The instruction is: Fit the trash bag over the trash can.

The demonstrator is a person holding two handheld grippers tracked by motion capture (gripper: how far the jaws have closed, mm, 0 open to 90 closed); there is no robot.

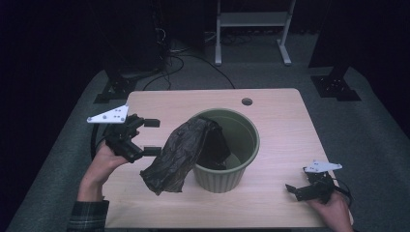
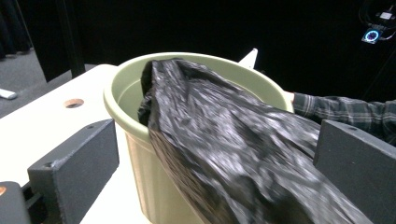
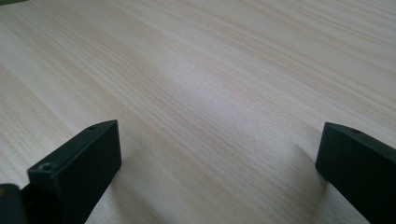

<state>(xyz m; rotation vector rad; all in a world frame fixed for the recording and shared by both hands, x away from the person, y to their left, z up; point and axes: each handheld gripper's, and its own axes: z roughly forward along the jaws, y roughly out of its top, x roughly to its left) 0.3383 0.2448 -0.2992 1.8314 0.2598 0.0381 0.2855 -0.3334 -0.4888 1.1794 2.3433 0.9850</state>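
Pale wood-grain table [image 1: 270, 121], rounded corners, a round cable hole [image 1: 247, 101] near its far edge at 12 o'clock. No brand, label or legible writing anywhere.

High view: green ribbed bin [image 1: 251, 145] stands at table centre. Black plastic bag [image 1: 176, 154] lies draped over the bin's rim at its 9 o'clock side, part inside, the rest hanging outside down toward the tabletop at 7 o'clock. Left gripper [image 1: 151, 137] held at 9 o'clock of the bin, jaws spread wide, nothing between them, tips just beside the bag; touching or not, cannot tell. Left hand [image 1: 104, 162] and a plaid sleeve [image 1: 89, 215] come in from 7 o'clock. Right gripper [image 1: 294, 189] sits low over the table at 4 o'clock of the bin, well apart from it, in the right hand [image 1: 333, 208]. Grey carpet [image 1: 367, 140] surrounds the table; a white metal frame [image 1: 251, 29] and dark cables [image 1: 174, 60] stand beyond at 12 o'clock; room is dark.

Left gripper view: jaws stand far apart at the lower corners, gripping nothing. Bin [image 2: 126, 102] straight ahead, bag [image 2: 233, 149] spilling over its near rim toward the camera, crinkled and glossy. Cable hole [image 2: 74, 102] at 9 o'clock. Plaid sleeve [image 2: 345, 112] at 3 o'clock past the bin. Black backdrop behind.

Right gripper view: jaws wide open and empty above bare table [image 3: 210, 84], faint shadows under each.
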